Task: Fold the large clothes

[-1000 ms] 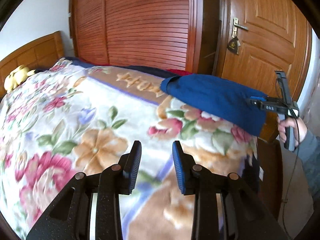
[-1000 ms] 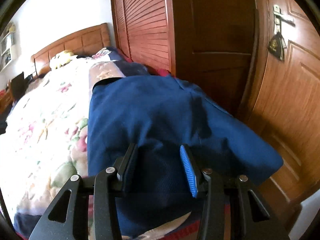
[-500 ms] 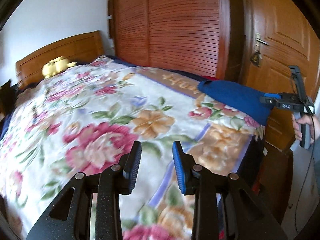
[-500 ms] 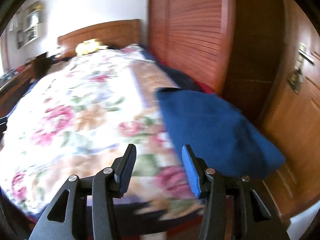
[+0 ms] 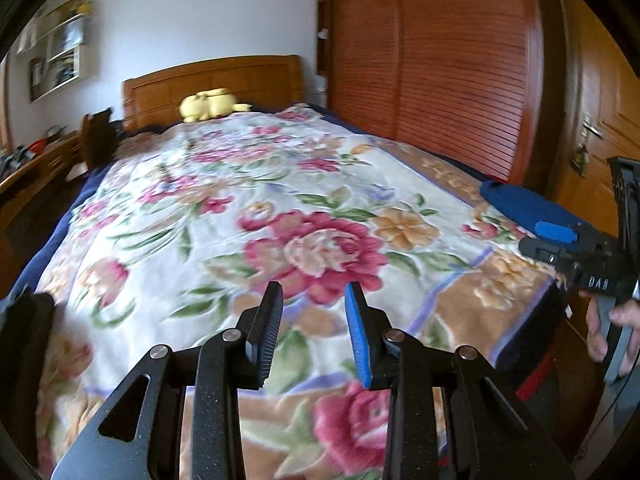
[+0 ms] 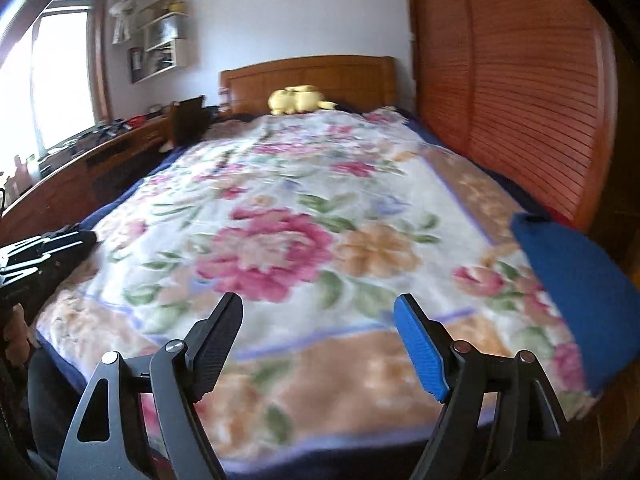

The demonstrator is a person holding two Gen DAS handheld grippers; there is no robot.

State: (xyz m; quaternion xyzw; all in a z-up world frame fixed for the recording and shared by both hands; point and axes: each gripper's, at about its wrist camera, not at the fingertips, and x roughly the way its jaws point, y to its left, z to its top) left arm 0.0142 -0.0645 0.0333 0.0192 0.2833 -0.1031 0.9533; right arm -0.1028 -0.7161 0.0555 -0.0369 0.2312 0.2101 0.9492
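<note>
Your right gripper (image 6: 318,324) hangs over the near end of the floral blanket (image 6: 280,216), jaws opening with nothing between them; the folded blue garment (image 6: 580,280) lies to its right on the blanket's corner, a yellow plush toy (image 6: 298,100) far ahead

Black left claw (image 5: 313,330), right claw (image 6: 326,346): one blue pad each, silver screws.

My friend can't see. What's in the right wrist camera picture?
A bed with a flowery blanket fills the view, a folded blue garment on its right edge. The right gripper hovers empty, jaws opening. A yellow plush toy sits by the headboard.
</note>
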